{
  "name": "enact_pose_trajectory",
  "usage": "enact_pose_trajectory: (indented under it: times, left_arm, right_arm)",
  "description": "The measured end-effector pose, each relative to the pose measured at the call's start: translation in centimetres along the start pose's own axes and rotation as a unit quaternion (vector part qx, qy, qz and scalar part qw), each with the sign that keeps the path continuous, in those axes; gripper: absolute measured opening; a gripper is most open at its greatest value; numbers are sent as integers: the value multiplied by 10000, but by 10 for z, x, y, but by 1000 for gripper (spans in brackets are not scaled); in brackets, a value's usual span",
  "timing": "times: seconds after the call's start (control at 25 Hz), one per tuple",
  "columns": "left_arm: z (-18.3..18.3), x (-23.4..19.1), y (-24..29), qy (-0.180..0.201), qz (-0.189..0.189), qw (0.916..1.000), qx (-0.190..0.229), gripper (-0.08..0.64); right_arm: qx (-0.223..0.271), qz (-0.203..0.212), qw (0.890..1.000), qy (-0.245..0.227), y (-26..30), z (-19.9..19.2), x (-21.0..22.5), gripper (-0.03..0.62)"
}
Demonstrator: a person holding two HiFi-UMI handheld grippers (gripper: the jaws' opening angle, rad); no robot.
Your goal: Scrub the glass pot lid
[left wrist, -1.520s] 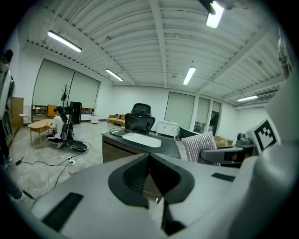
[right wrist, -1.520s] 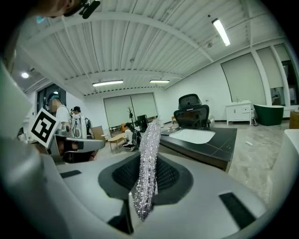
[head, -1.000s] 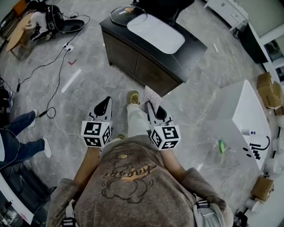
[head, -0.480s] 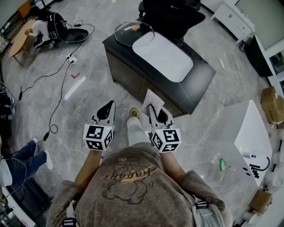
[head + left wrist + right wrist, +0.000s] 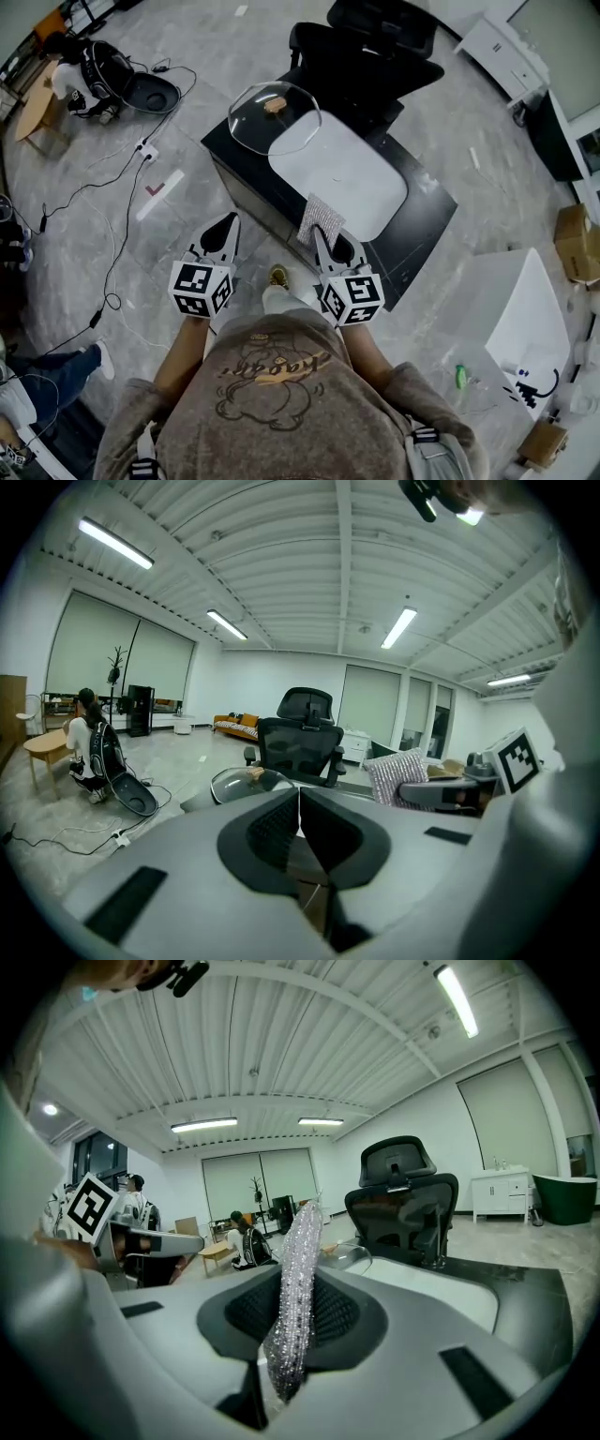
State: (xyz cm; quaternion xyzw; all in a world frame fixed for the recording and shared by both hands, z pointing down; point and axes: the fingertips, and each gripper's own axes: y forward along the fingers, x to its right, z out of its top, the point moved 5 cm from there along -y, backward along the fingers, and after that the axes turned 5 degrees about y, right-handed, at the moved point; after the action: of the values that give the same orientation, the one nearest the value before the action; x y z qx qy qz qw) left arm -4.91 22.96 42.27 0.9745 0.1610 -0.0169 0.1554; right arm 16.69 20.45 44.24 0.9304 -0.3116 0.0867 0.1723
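Observation:
The glass pot lid (image 5: 275, 117) with a brown knob lies on the far left corner of a black table (image 5: 427, 202), partly over a white mat (image 5: 342, 173). My left gripper (image 5: 225, 227) is shut and empty, held in the air just short of the table's near edge. My right gripper (image 5: 324, 238) is shut on a silver glittery scrub cloth (image 5: 321, 217) that stands up out of its jaws at the table's near edge. In the left gripper view the shut jaws (image 5: 299, 803) point at the lid (image 5: 246, 782). The right gripper view shows the cloth (image 5: 298, 1288) clamped, with the lid (image 5: 343, 1258) beyond.
A black office chair (image 5: 370, 47) stands behind the table. A white desk (image 5: 525, 291) and cardboard boxes (image 5: 577, 246) are at the right. Cables (image 5: 112, 202) trail over the floor at left, where a person with a backpack (image 5: 94, 67) crouches by a low wooden table.
Both grippers have come forward to the black table, which now lies closer below me with the lid nearer. The right gripper still holds the cloth; the left stays shut.

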Motion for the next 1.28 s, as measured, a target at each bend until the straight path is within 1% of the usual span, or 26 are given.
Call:
enact_pose_trajectory:
  times: [0.2,0.48,0.68,0.88,0.92,0.96,1.0,1.28]
  left_arm:
    - [26,-20,50,41,106,9999,48,18]
    - [40,-48,95,79,176,9998,-36,18]
    - [47,-71,136,168,32,9997,-145,18]
    - [55,-94,186,334,-298,9986,-292,19]
    - [57,-99,196,342,-375,9982,-305,45]
    - [59,-102,207,342,-443,9979,-323,189]
    - [60,-105,217,359,-504,9974,-358,247]
    - [50,-124,285,732,-902,9895,-860,247]
  right_arm:
    - [-12,36,10000,-6,43,29,35,83]
    - [-115,46,9998,140,84,40,51,83]
    - [-144,-103,9996,219,118,46,66,83]
    - [-180,-317,9987,361,158,57,79,84]
    - [-184,-341,9986,372,166,60,81,84]
    - [-190,-364,9984,380,173,62,84,84]
    - [-200,-391,9983,394,178,64,86,83]
    - [-398,-617,9955,602,203,63,99,84]
